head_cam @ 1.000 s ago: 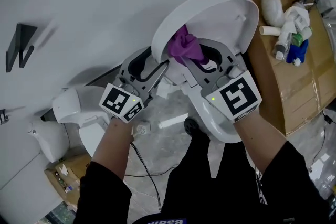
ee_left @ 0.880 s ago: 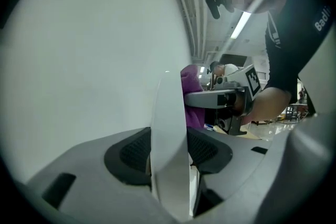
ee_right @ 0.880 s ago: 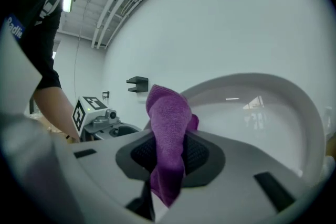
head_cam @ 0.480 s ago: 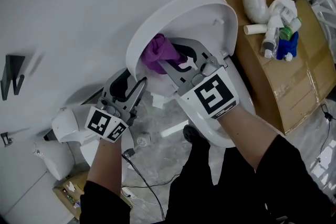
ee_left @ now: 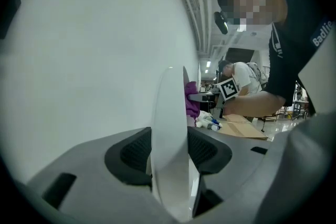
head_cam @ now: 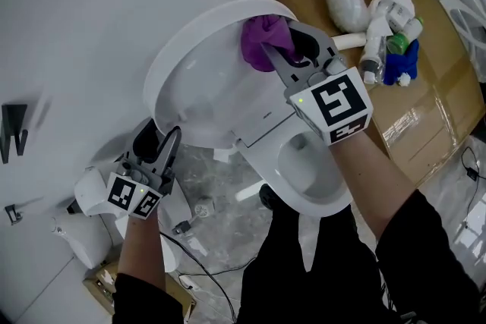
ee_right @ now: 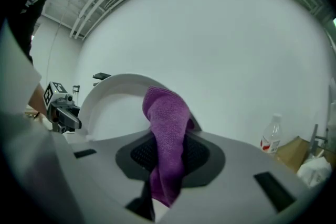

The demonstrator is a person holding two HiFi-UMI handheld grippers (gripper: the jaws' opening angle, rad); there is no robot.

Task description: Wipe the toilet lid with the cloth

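Fingers [ee_right: 205, 157] of the right gripper [head_cam: 282, 49] were clamped on the purple cloth [head_cam: 262, 38] at the toilet lid's [head_cam: 205, 80] rim; the lid's edge was pinched by the just-closed left gripper [ee_left: 169, 157].

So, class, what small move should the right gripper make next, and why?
Probably sweep the purple cloth, clamped in the right gripper, leftward and down across the toilet lid: it sits at the lid's upper right rim, with most of the inner face beside it.
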